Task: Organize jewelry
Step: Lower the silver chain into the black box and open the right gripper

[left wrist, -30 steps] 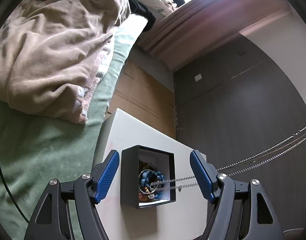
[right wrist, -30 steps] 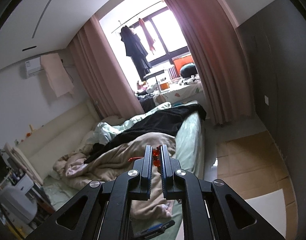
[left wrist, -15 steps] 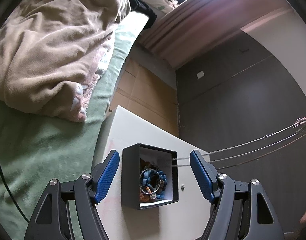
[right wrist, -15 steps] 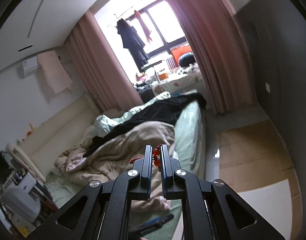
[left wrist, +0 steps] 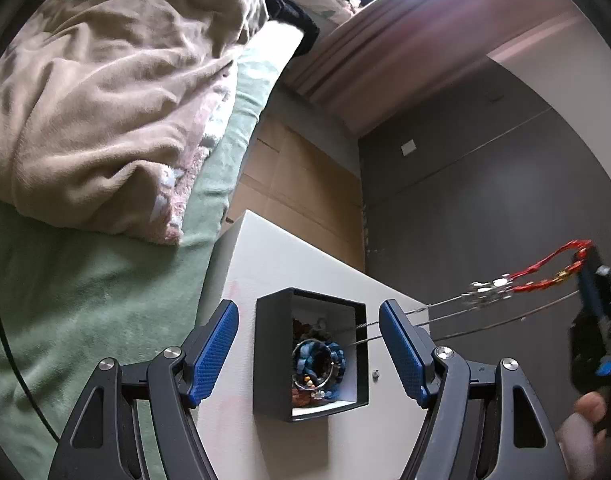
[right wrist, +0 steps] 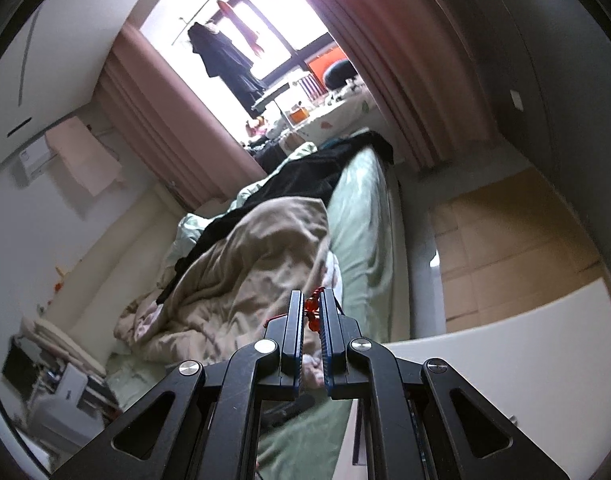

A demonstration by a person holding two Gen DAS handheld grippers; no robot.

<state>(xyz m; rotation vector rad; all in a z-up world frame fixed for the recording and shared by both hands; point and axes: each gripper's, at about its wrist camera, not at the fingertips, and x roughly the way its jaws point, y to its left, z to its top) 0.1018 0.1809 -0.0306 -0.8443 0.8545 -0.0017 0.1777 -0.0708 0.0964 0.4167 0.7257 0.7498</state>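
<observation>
red bead strand (right wrist: 311, 312): pinched between your right gripper (right wrist: 312, 316) pads, jaws nearly closed on it; off to the right of the box in the left view.
silver chains (left wrist: 457, 312): strung from the strand toward the black box (left wrist: 310, 350), crossing your left gripper's right finger; I think they end inside, hard to tell.
box contents: blue beaded bracelet (left wrist: 321, 362) plus a jumble.
left gripper (left wrist: 308, 354): wide open, holding nothing, straddling the box.
around: white table (left wrist: 273, 264), green bed (left wrist: 85, 300), beige blanket (left wrist: 105, 92).
</observation>
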